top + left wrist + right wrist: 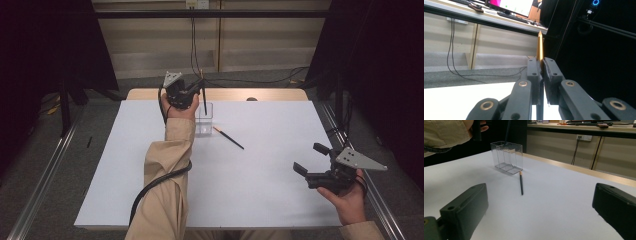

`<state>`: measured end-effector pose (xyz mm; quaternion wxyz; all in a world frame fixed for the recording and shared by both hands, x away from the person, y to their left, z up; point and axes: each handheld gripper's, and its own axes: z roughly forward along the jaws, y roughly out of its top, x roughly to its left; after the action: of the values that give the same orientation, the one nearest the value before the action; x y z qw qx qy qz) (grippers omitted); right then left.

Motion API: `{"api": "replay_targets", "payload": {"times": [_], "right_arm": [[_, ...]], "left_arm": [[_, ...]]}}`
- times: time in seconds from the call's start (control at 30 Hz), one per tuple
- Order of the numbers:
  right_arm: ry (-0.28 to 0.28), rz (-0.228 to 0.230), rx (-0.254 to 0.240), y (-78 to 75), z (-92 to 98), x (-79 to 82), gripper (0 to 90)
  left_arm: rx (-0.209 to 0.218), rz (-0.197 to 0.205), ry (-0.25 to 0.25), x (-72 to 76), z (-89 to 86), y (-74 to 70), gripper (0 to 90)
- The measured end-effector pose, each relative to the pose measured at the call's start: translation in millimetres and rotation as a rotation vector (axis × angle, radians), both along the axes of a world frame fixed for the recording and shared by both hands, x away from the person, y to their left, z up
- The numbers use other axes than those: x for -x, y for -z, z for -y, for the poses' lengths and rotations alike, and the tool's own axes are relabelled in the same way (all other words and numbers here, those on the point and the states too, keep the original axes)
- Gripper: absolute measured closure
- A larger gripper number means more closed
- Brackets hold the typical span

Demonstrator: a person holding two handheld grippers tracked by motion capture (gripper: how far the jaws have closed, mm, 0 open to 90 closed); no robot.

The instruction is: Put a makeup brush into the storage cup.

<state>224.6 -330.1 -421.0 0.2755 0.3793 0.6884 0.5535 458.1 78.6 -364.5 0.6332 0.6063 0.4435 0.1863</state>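
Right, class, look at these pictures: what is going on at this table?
A person works at a white table with a gripper in each hand. The left gripper is shut on a pencil, holding it upright above a clear box at the far side of the table. A second pencil lies flat on the table beside the box. The right gripper is open and holds nothing, near the table's right edge.
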Motion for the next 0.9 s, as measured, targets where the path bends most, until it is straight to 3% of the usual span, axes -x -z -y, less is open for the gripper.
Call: {"api": "replay_targets", "payload": {"times": [0.33,0.9], "right_arm": [[-0.005,-0.005,0.001,0.5,-1.5,-0.6,0.0],[-0.006,-0.004,-0.004,0.9,-1.3,-0.8,0.0]], "left_arm": [[0.018,0.014,-0.014,-2.7,1.5,2.3,84.2],[-0.039,0.024,-0.023,-4.2,6.7,12.0,84.2]]}}
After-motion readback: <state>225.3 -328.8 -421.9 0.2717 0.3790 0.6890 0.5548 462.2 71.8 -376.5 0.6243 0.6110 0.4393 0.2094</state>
